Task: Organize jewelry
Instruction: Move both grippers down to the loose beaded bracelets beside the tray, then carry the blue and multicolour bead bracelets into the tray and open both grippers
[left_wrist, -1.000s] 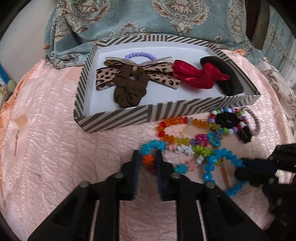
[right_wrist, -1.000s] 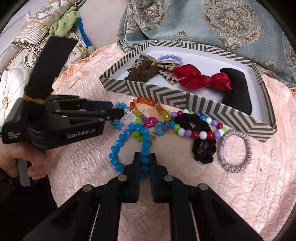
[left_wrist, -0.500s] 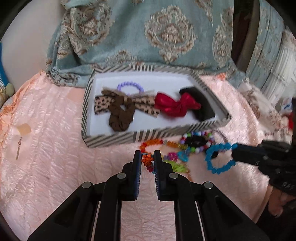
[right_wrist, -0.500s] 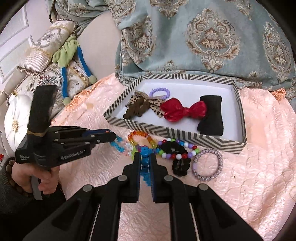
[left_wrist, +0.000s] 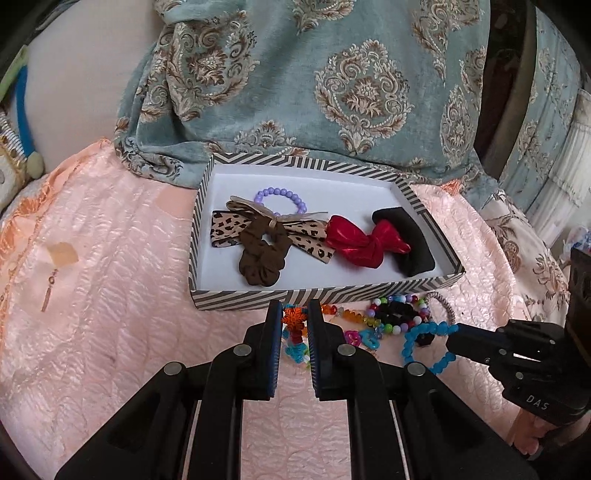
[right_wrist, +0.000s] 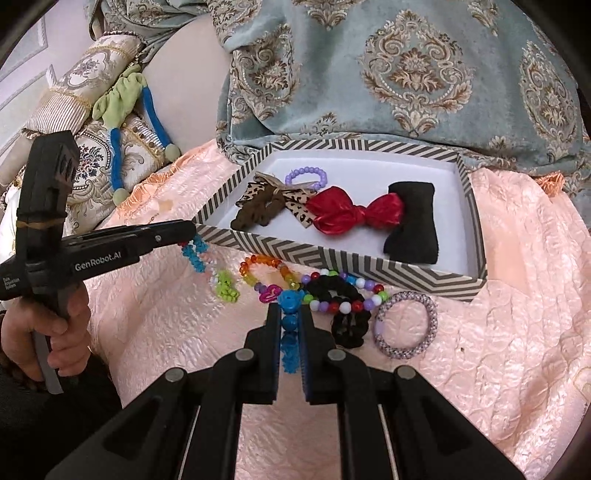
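Observation:
My left gripper (left_wrist: 294, 314) is shut on a string of flower beads (left_wrist: 293, 319), orange at the top, that dangles clear of the pink bedspread. In the right wrist view this string (right_wrist: 194, 254) hangs blue and green from the left gripper's tip (right_wrist: 186, 233). My right gripper (right_wrist: 290, 312) is shut on a blue bead bracelet (right_wrist: 289, 303), seen as a hanging loop (left_wrist: 421, 345) in the left wrist view. The striped box (left_wrist: 258, 297) (right_wrist: 332, 258) just beyond holds a purple bead bracelet (left_wrist: 280, 197), a leopard bow, a brown scrunchie (left_wrist: 260, 258), a red bow (right_wrist: 354, 214) and a black piece.
On the bedspread before the box lie an orange bead bracelet (right_wrist: 264, 266), a multicolour bead bracelet around a black scrunchie (right_wrist: 343, 299) and a lilac woven ring (right_wrist: 406, 325). A patterned blue cushion (left_wrist: 351, 92) stands behind the box. A hand (right_wrist: 55, 332) holds the left gripper.
Both grippers have risen and drawn back from the bedspread, each lifting its bead string out of the pile. The box now looks smaller and farther.

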